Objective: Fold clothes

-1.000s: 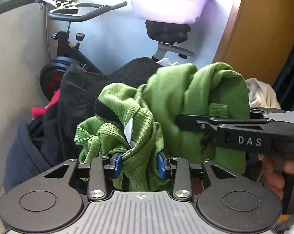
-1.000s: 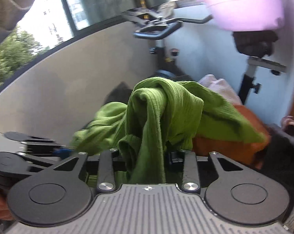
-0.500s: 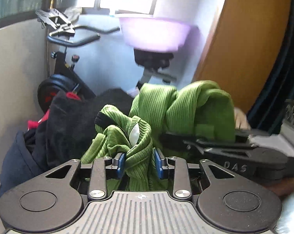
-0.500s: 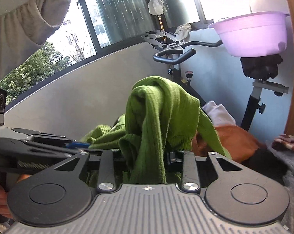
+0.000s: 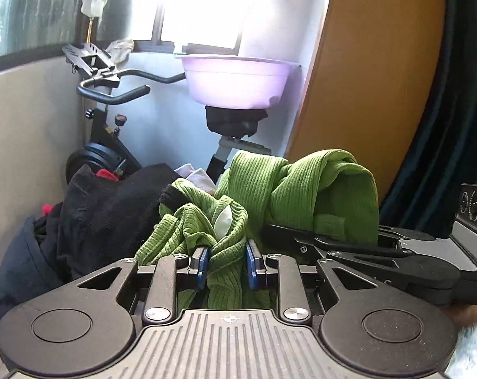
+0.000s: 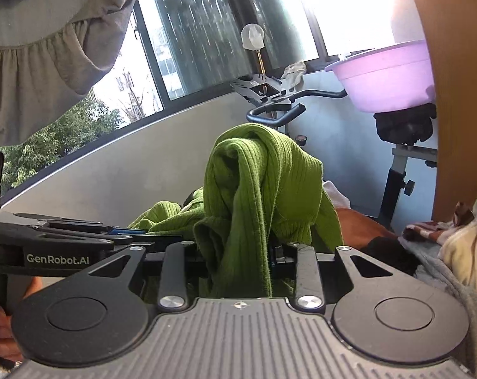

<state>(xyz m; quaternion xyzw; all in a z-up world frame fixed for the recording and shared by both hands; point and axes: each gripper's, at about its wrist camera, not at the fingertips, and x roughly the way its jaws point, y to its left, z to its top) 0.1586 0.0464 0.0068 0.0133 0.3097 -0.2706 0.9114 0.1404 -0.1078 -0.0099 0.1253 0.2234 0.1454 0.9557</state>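
Note:
A green ribbed sweater (image 5: 301,189) hangs bunched between both grippers, lifted above a pile of clothes. In the left wrist view my left gripper (image 5: 227,263) has its blue pads pressed on a fold near the collar, where a white label shows; its jaws are closing tighter on the cloth. My right gripper (image 5: 273,232) comes in from the right, under the sweater's other bunch. In the right wrist view the sweater (image 6: 260,173) drapes over my right gripper (image 6: 238,252), shut on a thick fold that hides the pads. The left gripper (image 6: 143,233) lies alongside at the left.
A black garment (image 5: 112,205) and dark clothes lie piled at the left. An exercise bike (image 5: 112,94) carries a purple basin (image 5: 235,82) on its seat. A wooden panel (image 5: 365,79) stands at the right. Orange cloth (image 6: 361,224) and pale clothes (image 6: 459,237) lie on the right.
Both grippers have risen and drawn back with the sweater, so the bike and window show more. The left pads have come closer together on the cloth.

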